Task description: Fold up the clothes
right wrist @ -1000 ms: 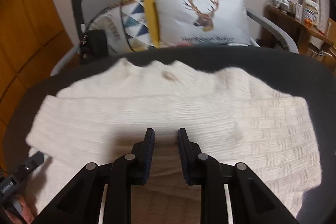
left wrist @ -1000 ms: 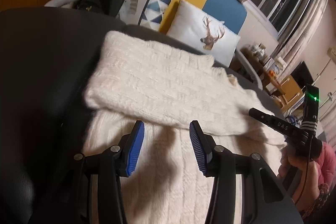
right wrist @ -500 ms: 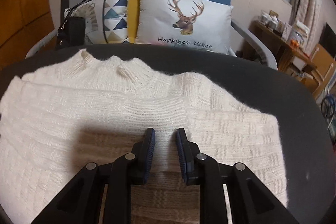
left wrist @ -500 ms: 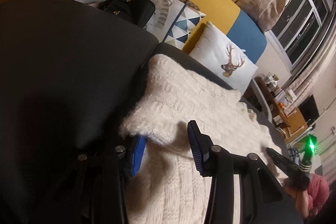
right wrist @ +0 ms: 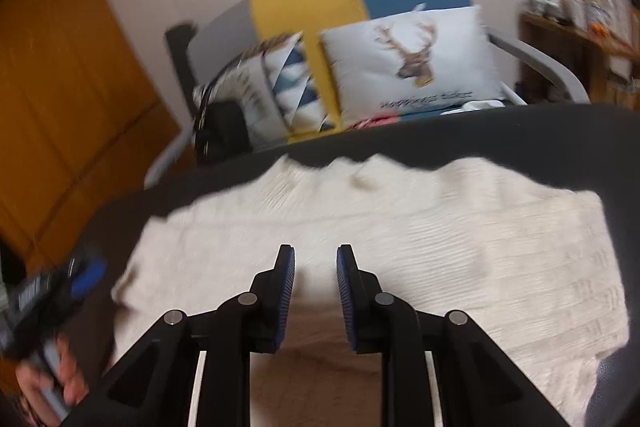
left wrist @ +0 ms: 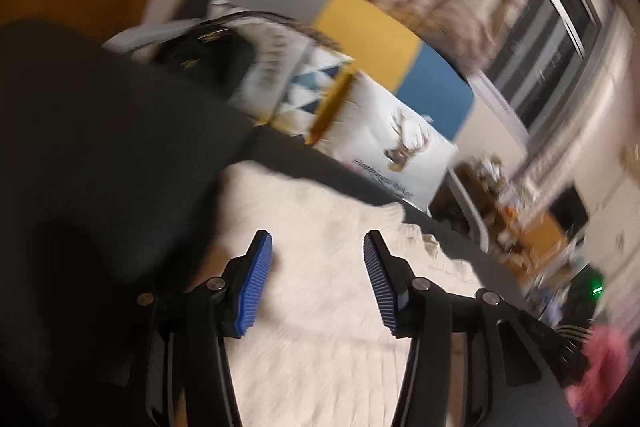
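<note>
Dark table (right wrist: 520, 143), cream sweater (right wrist: 400, 227) spread flat

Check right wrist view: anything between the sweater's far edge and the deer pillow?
Only a bare strip of the dark table separates the sweater from the deer pillow.

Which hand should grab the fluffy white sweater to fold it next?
Probably the right gripper: it hangs over the middle of the sweater, while the left gripper, jaws opening and empty, sits near its edge.
</note>
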A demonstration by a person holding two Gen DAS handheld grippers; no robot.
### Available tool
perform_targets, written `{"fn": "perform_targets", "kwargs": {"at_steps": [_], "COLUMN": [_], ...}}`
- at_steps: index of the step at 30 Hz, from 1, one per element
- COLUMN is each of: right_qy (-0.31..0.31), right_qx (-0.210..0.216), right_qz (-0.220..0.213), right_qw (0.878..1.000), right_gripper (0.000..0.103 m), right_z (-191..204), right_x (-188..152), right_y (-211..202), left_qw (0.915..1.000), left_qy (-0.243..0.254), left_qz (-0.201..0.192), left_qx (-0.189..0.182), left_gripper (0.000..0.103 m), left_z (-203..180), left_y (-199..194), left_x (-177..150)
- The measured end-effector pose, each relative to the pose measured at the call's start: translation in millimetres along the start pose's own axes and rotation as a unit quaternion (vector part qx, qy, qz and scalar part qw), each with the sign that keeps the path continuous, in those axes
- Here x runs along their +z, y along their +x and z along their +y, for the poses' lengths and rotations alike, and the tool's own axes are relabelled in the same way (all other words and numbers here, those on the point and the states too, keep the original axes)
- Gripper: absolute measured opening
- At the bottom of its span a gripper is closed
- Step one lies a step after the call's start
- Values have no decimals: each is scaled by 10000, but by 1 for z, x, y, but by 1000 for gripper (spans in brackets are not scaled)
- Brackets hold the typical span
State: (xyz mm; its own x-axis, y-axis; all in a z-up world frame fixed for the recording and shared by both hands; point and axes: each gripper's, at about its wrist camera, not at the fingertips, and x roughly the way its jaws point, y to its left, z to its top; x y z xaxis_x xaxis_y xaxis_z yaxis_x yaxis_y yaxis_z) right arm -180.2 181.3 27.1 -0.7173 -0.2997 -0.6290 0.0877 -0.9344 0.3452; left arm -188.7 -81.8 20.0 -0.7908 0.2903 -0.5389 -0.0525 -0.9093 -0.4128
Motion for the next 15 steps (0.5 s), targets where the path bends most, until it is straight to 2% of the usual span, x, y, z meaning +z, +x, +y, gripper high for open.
{"fn": "perform_targets", "kwargs": {"at_steps": [1, 3, 5, 10, 14, 15], "right_qy": [-81, -142, -257, -578, -686, -800], "right_qx": [-10, 18, 123, 398, 248, 184], "right_qz": [90, 229, 329, 402, 917, 893], "right_qw": [9999, 9996, 9991, 9967, 9931, 9926], "right_gripper": [21, 21, 21, 21, 21, 21], "right_z": [6, 17, 29, 73, 95, 95], "right_x": [-1, -2, 0, 11, 10, 9], "right_y": [3, 8, 16, 51, 98, 102], "left_qw": [9996, 9955, 9929, 9950, 9948, 9949], "left_qy": [252, 682, 652, 173, 100, 96], "left_qz": [31, 154, 479, 549, 565, 565], "left_qx": [141, 646, 870, 812, 838, 828], "left_gripper": [51, 51, 51, 51, 51, 51], "left_z": [-10, -19, -12, 7, 10, 11], "left_y": [13, 40, 63, 72, 76, 76], "left_x": [4, 6, 4, 1, -1, -2]}}
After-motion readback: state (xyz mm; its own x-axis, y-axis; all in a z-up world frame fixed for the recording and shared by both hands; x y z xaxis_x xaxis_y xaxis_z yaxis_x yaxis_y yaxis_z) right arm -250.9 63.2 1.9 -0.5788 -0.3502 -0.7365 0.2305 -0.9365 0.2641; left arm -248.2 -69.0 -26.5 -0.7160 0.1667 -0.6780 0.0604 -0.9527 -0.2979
